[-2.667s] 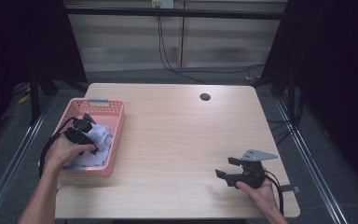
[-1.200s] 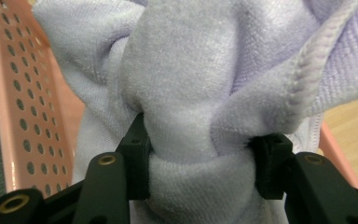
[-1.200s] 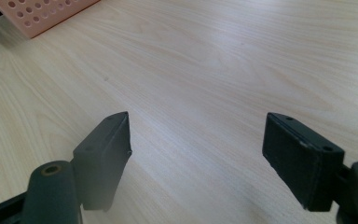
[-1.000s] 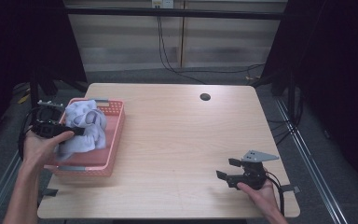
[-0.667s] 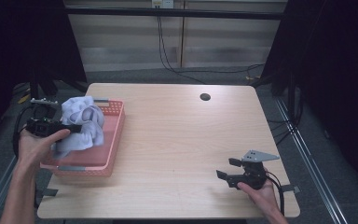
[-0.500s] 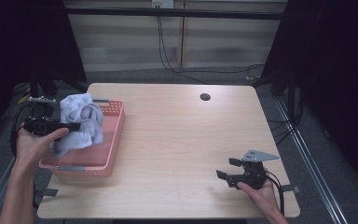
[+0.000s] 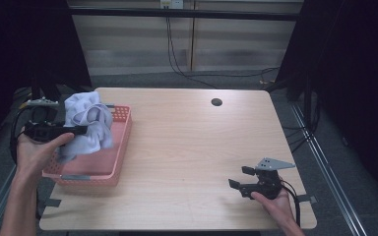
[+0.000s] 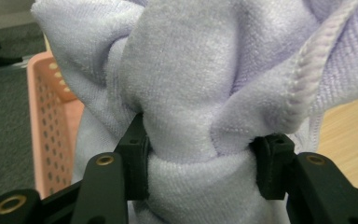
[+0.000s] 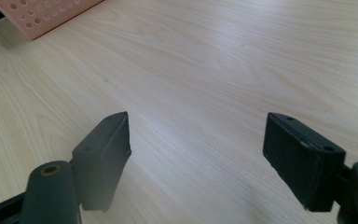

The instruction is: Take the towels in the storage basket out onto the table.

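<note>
The left gripper (image 7: 74,130) is clenching the towel (image 7: 86,123) and has lifted it from the basket (image 7: 118,147) at nine o'clock; unloading is beginning. The right gripper (image 7: 238,178) is resting open at five o'clock.

Your towel (image 7: 86,123) is pale lilac terry, bunched and crumpled, hanging over the basket's (image 7: 91,174) far left end.

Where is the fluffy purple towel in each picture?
High view: the towel hangs bunched at the far left, lifted over the pink basket, shut in the left tool.
Left gripper view: the towel covers most of the picture, pinched between the black jaws.
Right gripper view: no towel here.
Shared landmark: the pink basket, at left and at top left.
</note>
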Demonstrator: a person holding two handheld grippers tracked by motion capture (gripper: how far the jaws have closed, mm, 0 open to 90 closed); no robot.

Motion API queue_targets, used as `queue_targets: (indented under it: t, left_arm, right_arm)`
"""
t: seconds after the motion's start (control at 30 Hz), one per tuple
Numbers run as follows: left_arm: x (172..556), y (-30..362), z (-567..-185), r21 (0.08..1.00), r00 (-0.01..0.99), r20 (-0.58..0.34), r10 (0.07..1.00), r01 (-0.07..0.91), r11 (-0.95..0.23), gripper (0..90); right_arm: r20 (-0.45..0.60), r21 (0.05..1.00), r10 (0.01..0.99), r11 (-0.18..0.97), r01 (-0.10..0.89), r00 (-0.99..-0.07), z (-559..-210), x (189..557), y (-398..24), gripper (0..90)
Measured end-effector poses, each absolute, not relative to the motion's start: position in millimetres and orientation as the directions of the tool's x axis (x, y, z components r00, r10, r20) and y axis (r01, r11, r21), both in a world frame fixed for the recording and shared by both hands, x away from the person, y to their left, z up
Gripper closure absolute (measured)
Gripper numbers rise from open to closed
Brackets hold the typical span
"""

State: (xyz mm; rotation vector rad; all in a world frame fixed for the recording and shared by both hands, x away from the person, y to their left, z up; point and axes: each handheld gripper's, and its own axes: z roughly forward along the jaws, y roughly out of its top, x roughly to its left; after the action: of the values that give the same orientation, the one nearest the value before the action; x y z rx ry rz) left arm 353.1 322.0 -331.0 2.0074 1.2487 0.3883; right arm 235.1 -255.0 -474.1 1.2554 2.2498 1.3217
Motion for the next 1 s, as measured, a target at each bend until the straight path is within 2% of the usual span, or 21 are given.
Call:
queue_targets:
  t: [0.43,0.57,0.87,1.0]
  left_arm:
    - [342,281,-331,0.741,0.545,-0.124,0.829,0.607,-0.288,48.7]
    - [341,267,-330,0.744,0.572,-0.093,0.815,0.584,-0.325,48.7]
    - [340,237,-311,0.778,0.629,-0.075,0.773,0.522,-0.349,48.7]
    - [341,221,-308,0.789,0.663,-0.111,0.740,0.512,-0.340,48.7]
  right_arm:
    - [0.200,0.805,0.773,0.221,0.551,-0.602,-474,235,-255,23.3]
    - [0.199,0.808,0.772,0.219,0.546,-0.604,-473,235,-255,23.3]
    - [0.204,0.806,0.770,0.218,0.551,-0.604,-474,235,-255,23.1]
    - [0.201,0.808,0.770,0.220,0.547,-0.605,-473,235,-255,23.1]
